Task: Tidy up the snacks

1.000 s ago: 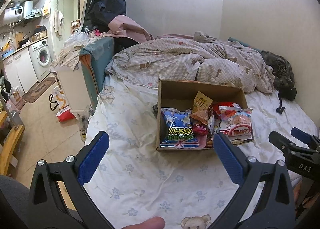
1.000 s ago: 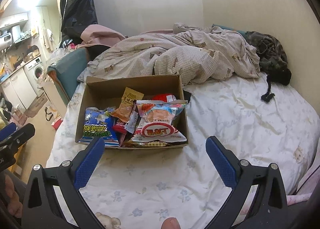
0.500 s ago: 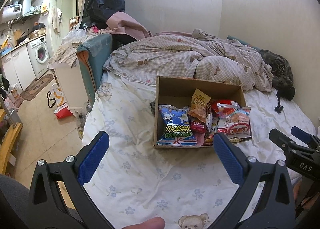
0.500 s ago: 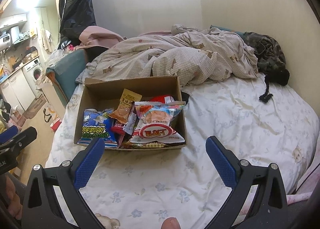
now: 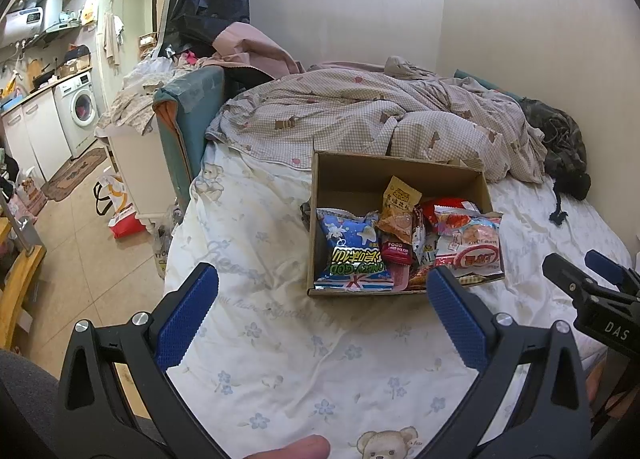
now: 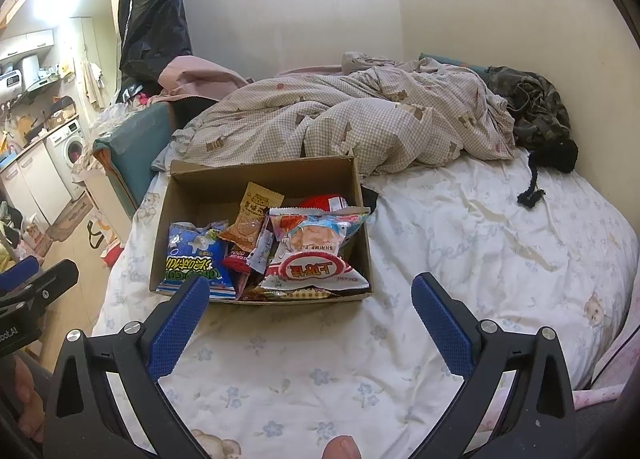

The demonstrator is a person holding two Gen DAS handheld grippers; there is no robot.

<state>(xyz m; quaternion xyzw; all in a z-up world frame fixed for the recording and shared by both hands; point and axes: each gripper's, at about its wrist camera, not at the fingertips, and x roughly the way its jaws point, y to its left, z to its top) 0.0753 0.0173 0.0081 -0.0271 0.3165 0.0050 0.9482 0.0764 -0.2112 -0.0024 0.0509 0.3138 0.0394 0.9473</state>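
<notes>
Left gripper (image 5: 322,299): fingers spread wide, nothing between the blue pads, hovering over the bed (image 5: 280,339). Right gripper (image 6: 310,305): likewise spread wide and empty, also above the floral sheet.

Cardboard box (image 6: 192,187) sits on the bed, just ahead of both grippers; its near edge lies close beyond the fingertips in each view. In the right wrist view the box is ahead and slightly left of centre; in the left wrist view it is ahead and to the right.

Box contents, all snacks packed toward the near side:
- blue bag (image 6: 196,259) at the left end, green lettering, lying flat.
- orange packet (image 6: 250,219) beside it, standing tilted toward the back wall.
- shrimp cracker bag (image 6: 316,251) at the right end, on top of the other packets, red oval logo facing up.
- small dark red packet (image 5: 394,249) between the blue bag and the shrimp cracker bag.
- further wrappers underneath, not identifiable.

The far half of the box shows bare cardboard.

Checked duvet (image 5: 360,115) is heaped beyond the box, against the wall. The right gripper is visible at the right edge of the left wrist view.
</notes>
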